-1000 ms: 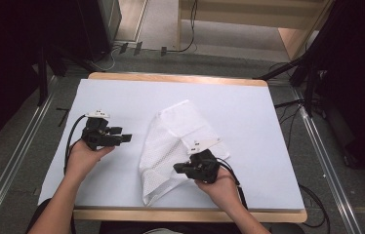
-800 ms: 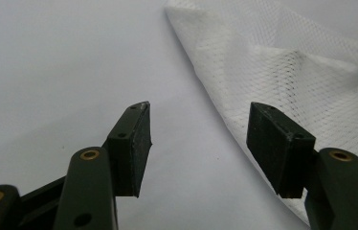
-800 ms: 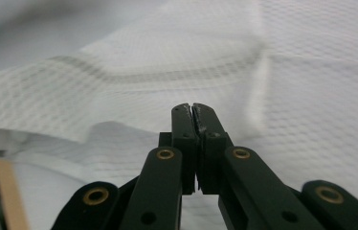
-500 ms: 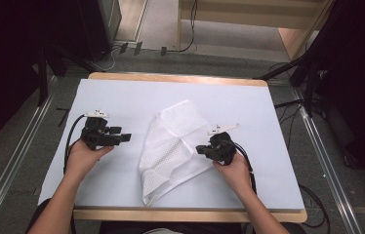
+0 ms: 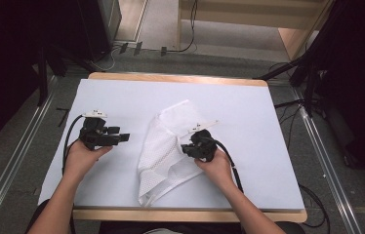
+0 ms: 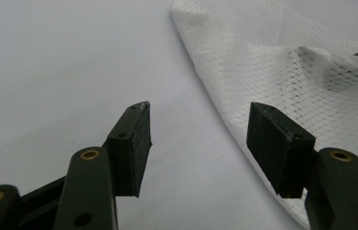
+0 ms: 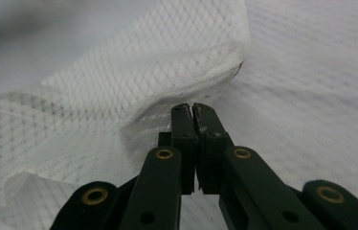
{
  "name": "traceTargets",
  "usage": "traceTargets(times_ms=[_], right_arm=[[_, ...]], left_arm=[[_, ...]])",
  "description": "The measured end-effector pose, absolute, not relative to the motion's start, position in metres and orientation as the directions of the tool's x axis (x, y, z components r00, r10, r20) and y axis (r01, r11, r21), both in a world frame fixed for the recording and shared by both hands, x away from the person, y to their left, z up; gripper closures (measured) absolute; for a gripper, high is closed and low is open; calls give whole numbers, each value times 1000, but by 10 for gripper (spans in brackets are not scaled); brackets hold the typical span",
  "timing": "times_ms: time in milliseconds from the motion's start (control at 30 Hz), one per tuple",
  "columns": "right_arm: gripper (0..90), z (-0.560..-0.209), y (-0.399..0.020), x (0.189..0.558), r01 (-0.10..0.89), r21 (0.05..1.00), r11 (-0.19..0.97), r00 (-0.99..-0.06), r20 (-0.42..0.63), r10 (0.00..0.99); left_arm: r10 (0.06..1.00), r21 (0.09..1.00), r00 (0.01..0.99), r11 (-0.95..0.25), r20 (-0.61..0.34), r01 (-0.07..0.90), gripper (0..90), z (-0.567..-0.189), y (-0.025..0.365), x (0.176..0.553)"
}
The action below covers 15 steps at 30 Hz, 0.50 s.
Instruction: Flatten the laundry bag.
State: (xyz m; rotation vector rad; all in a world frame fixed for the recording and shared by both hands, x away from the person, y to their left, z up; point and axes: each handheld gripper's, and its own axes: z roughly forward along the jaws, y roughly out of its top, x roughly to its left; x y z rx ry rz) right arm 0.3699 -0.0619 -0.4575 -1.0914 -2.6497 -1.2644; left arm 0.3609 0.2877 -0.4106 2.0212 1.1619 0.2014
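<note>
Between the two grippers, on the white table cover, lies a white mesh garment, crumpled and partly doubled over. The right gripper is clenched on a fold of its right-hand edge, pinching the fabric, probably so that layer can be carried across. The left gripper waits just beside the garment's left edge, jaws spread and empty, probably ready to pin that side.

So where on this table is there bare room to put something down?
The white sheet is bare along the far edge, over the right side past the right gripper, and at the near left corner. The middle is crowded: the white mesh cloth lies there, with the left gripper beside it.
</note>
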Motion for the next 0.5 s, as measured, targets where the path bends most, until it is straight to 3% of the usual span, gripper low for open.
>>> traceTargets(times_ms=[500], right_arm=[[898, -445, -3, 382, 520, 709, 476, -820, 259, 510]], left_arm=[[803, 697, 546, -249, -240, 673, 421, -410, 297, 353]])
